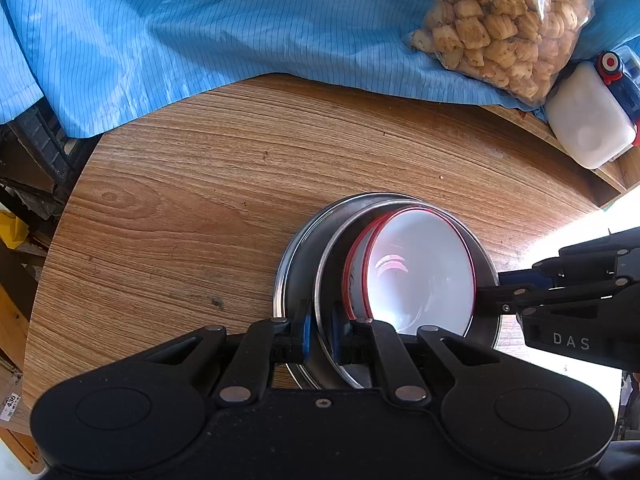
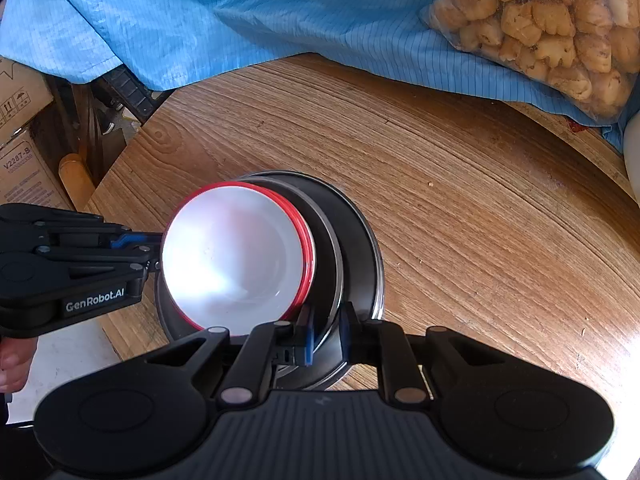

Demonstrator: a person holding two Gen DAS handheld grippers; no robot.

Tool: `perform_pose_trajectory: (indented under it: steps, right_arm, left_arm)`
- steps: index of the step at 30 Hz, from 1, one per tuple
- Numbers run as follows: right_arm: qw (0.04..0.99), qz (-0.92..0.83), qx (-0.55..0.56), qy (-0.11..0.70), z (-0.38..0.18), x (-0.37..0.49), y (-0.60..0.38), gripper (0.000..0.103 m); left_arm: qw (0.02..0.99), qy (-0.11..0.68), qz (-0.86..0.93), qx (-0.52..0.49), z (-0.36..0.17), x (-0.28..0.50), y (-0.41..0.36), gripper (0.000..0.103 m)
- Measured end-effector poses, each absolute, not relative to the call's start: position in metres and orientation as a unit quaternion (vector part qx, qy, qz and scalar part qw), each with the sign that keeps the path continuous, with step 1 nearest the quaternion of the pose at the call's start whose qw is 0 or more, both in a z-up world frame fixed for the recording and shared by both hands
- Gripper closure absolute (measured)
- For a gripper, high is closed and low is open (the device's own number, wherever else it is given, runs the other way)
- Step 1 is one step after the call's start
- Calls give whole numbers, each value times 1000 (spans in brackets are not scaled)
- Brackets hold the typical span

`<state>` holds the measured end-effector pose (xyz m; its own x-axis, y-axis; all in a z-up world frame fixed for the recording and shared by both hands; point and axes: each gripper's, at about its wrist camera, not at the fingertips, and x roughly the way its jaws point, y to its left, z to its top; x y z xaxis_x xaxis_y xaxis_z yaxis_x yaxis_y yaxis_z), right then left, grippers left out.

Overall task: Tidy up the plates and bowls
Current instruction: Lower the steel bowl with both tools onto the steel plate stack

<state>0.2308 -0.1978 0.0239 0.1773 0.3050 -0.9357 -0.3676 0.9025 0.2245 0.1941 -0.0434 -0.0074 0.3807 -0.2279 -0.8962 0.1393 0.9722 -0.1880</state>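
Observation:
Two red-rimmed white bowls (image 1: 420, 272) (image 2: 232, 256) sit nested inside a shallow metal dish (image 1: 332, 268) (image 2: 329, 248). That dish rests, shifted off centre, in a second and wider metal dish (image 1: 296, 264) (image 2: 360, 240) on the round wooden table (image 1: 200, 200). My left gripper (image 1: 322, 334) (image 2: 156, 248) is shut on the upper dish's rim at its near left side. Across from it, my right gripper (image 2: 326, 334) (image 1: 490, 294) is shut on the same rim. Both point steeply down.
A blue striped cloth (image 1: 200, 20) covers the table's far side, with a clear bag of puffed snacks (image 1: 508, 20) on it. A white plastic jug (image 1: 588, 120) stands at the right edge. Cardboard boxes (image 2: 20, 160) lie beyond the table's left edge.

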Motion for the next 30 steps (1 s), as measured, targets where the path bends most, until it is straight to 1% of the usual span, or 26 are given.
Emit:
perform_pose_trajectory:
  steps: [30]
  right_arm:
    - [768,219,-24,601,26,229,-199,87]
  left_arm:
    - [831,545,-107,-42,-7,193,-44,95]
